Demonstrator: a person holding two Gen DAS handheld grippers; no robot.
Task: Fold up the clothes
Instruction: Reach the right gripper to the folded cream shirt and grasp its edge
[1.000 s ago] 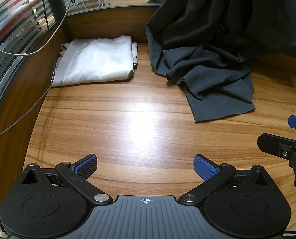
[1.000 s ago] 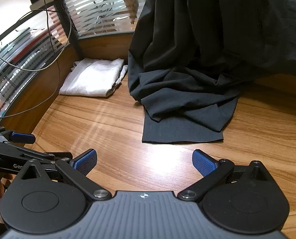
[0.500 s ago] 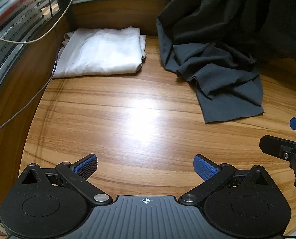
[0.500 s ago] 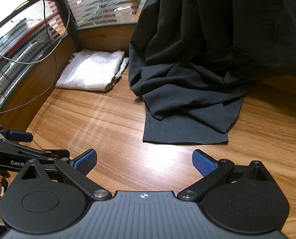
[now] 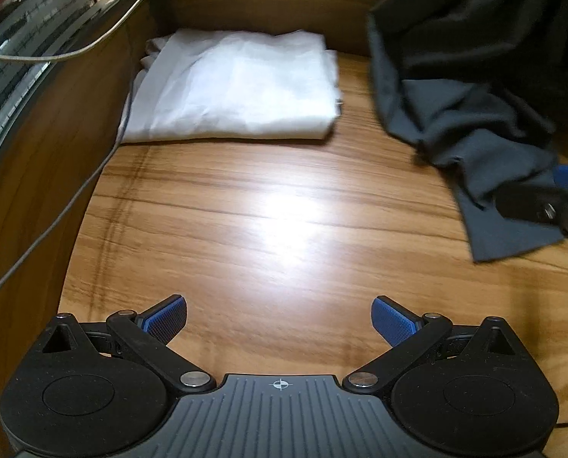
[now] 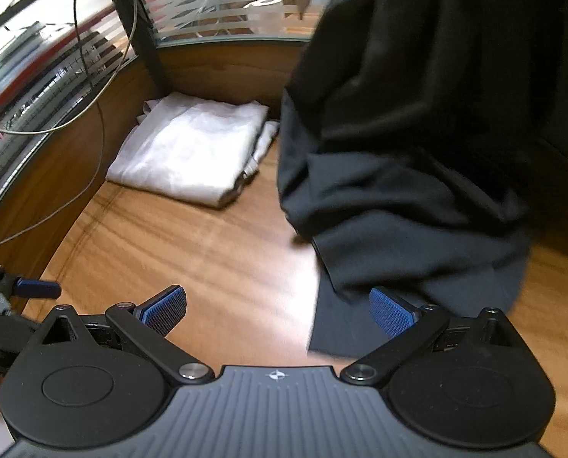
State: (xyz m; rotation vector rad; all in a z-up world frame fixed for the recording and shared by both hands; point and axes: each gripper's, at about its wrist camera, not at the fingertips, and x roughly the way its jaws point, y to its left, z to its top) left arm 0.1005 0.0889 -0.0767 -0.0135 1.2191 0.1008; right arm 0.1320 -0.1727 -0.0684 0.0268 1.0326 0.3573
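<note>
Now both my tools have pushed forward across the wooden table point(image 5: 245, 221) compared with a second ago. My right gripper point(image 6: 278, 311) has closed in on the dark garment point(image 6: 417, 175): a moment back its near hem lay well ahead of the fingertips, and now that hem sits just under and between them, with the right-side pad point(image 6: 389, 311) over the cloth. Its jaws are spread wide and hold nothing. My left gripper point(image 5: 280, 320) is likewise wide and empty, hovering over bare wood, and the folded white garment point(image 5: 238, 87) at the far left looms larger than before, so I have advanced and swung that way.

I judge this to be the reach for the next piece. The white one looks finished and parked against the far wall, while the dark one is an unfolded heap draping down from somewhere higher at the far right. Next I would need to pinch its near edge and pull it flat onto the open wood.

My left view shows the right tool's tip crossing the dark hem at the right edge. My right view alone shows how high the dark heap rises, plus the left tool's blue tip at the near left. Both are blurred by motion.
</note>
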